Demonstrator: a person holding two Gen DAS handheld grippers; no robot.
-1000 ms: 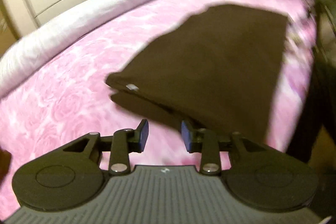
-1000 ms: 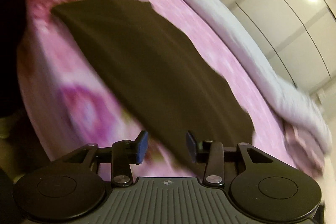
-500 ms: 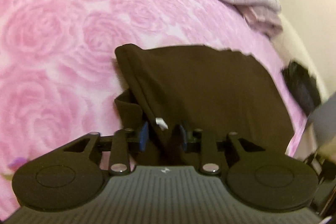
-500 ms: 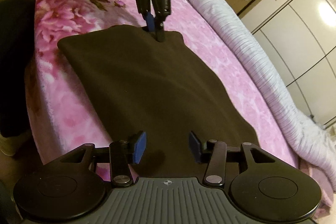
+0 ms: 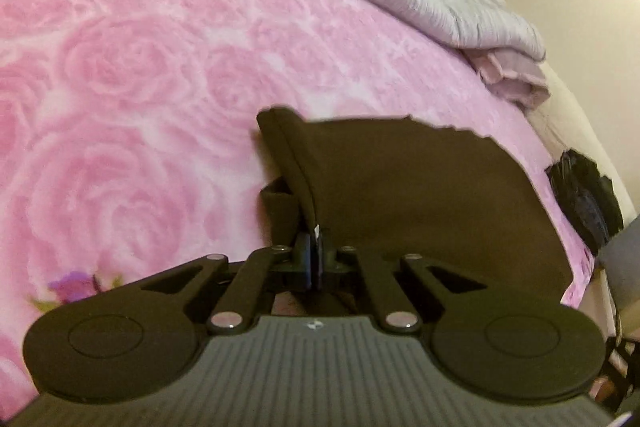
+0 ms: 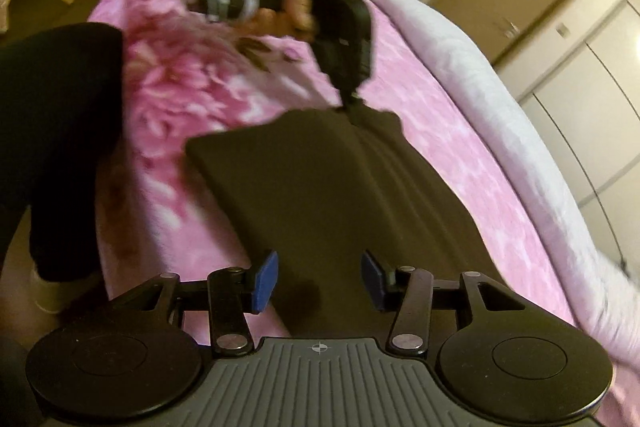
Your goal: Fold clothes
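The right gripper [image 6: 318,281] hung released over the near end of the dark brown fabric garment [image 6: 340,195], lying partly folded on the pink rose-patterned blanket [image 5: 132,75] — the left gripper [image 5: 314,259] pinched its far edge; folds remained.

No words, brand names or numbers can be read anywhere. The small white tag [image 5: 317,229] at the edge of the dark garment [image 5: 420,195] is too small and too hidden to show any print. The left hand-held gripper [image 6: 352,99], seen from the other side, carries some pale marks on its black body, but they are blurred past reading. A tiny crosshair mark [image 6: 319,347] sits on the ribbed grey housing, a symbol only, not lettering.
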